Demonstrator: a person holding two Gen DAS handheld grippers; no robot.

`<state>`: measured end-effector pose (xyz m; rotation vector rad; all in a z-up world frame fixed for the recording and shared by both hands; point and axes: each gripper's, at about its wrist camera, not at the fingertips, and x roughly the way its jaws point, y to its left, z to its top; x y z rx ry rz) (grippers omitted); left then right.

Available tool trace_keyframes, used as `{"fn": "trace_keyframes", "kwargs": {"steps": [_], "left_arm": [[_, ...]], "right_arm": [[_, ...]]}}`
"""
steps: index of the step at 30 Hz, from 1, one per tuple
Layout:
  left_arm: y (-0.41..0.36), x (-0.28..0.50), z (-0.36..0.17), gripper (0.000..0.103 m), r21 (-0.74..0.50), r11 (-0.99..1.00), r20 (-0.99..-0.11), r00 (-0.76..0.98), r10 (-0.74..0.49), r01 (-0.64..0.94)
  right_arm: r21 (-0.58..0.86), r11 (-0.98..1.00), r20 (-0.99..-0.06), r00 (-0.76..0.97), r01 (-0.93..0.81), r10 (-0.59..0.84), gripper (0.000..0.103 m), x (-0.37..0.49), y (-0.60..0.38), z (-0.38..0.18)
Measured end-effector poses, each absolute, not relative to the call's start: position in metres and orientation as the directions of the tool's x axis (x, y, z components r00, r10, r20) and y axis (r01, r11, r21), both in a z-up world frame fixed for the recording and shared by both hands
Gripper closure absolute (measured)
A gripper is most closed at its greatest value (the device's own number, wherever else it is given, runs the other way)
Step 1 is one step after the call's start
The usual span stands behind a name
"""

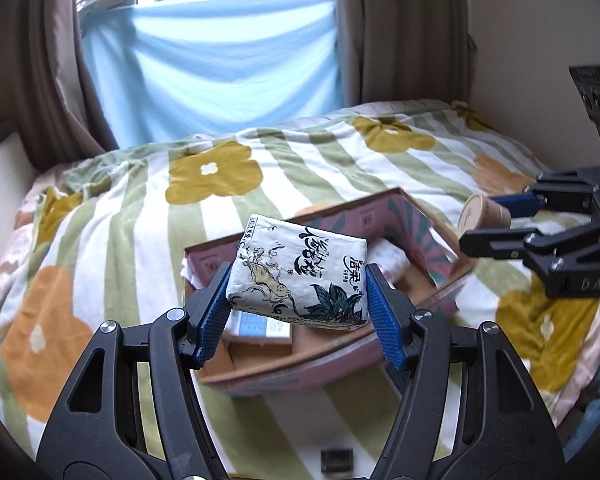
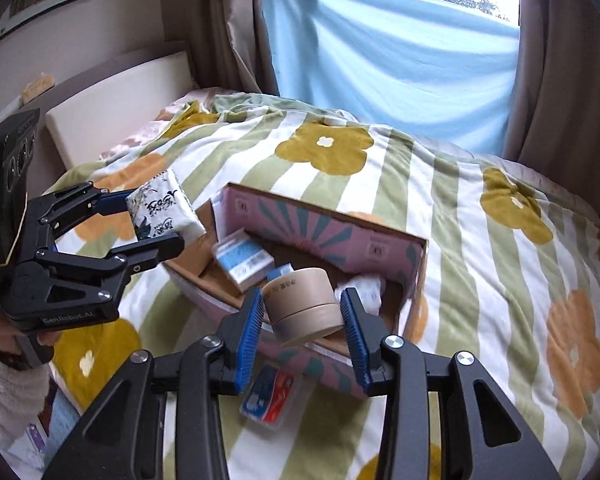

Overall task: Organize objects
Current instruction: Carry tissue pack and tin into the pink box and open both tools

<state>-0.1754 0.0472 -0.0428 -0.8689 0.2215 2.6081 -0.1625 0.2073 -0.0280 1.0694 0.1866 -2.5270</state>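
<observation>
Now, near first: left claw clamped on the tissue pack, blue pads pressing both short ends. Long axis lying crosswise between the fingers, printed face turned up and toward the camera, far edge tipped higher. Straight below and just ahead of that claw, the open pink box, with a blue-and-white carton inside, directly under the pack.

Over to the right claw: closed on the round tan tin, pads squeezing its curved sides, axis tilted off upright, lid leaning away to the left. Hanging over the box's near wall, a white bundle just beyond it.

Probably both set for a drop into the box; left load already above the opening, so likely first down. Beyond, striped floral blanket, then blue cloth across the window.
</observation>
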Motion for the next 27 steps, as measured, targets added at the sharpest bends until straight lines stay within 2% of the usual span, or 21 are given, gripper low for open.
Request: {"fn": "trace_keyframes", "kwargs": {"steps": [8, 18, 22, 27], "left_arm": [[0.036, -0.254, -0.079, 0.042, -0.081, -0.945, -0.695, -0.661, 0.282, -0.318], [0.025, -0.298, -0.130, 0.042, -0.144, -0.959, -0.783, -0.565, 0.260, -0.242], [0.023, -0.301, -0.139, 0.042, -0.137, -0.965, -0.791, -0.562, 0.242, -0.223], [0.013, -0.299, -0.134, 0.042, -0.191, -0.963, -0.770, -0.579, 0.267, -0.190]], "right_arm": [[0.081, -0.951, -0.760, -0.599, 0.297, -0.252, 0.066, -0.246, 0.193, -0.053], [0.140, -0.975, -0.833, -0.512, 0.170, -0.209, 0.066, -0.299, 0.201, -0.110], [0.147, -0.976, -0.843, -0.496, 0.164, -0.210, 0.066, -0.304, 0.201, -0.118], [0.174, -0.973, -0.832, -0.506, 0.150, -0.226, 0.066, -0.304, 0.203, -0.113]]}}
